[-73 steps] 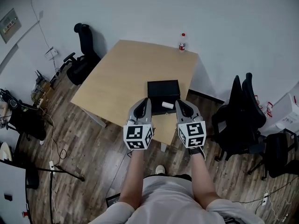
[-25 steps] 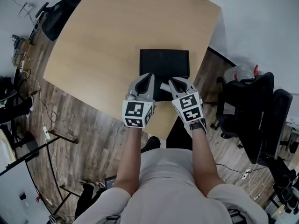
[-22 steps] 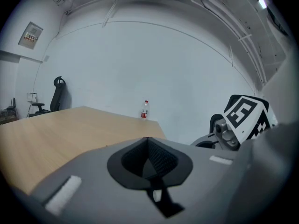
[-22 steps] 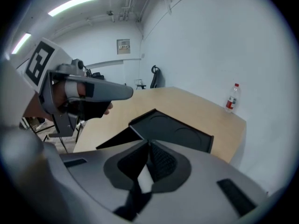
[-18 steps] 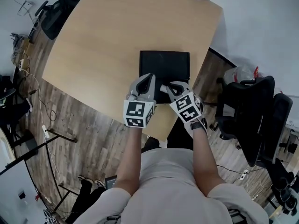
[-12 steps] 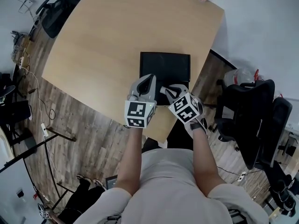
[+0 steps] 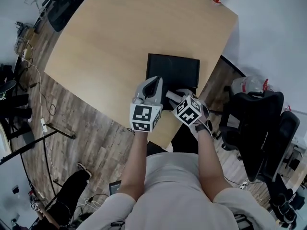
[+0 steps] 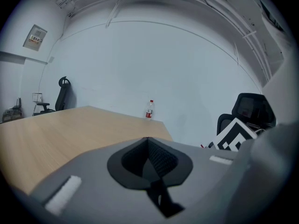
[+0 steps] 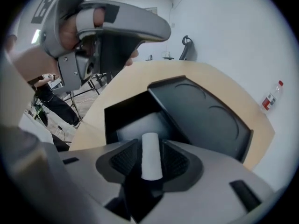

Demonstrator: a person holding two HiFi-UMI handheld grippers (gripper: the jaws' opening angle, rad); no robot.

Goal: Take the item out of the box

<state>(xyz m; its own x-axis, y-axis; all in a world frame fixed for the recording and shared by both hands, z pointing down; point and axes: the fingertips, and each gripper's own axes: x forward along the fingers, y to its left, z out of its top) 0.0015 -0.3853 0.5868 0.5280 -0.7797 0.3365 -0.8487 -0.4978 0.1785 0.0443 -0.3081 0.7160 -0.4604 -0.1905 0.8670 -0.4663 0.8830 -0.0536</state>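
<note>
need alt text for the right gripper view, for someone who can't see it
The right gripper has a white cylinder between its opening jaws, just over an open black box on a wooden table. The left gripper looms at upper left, and a bottle stands at the table's far edge.

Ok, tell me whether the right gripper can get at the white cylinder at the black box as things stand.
Probably yes. The white cylinder already sits between the right gripper's opening jaws. The black box lies open, and the left gripper is off to one side, not in the way.
</note>
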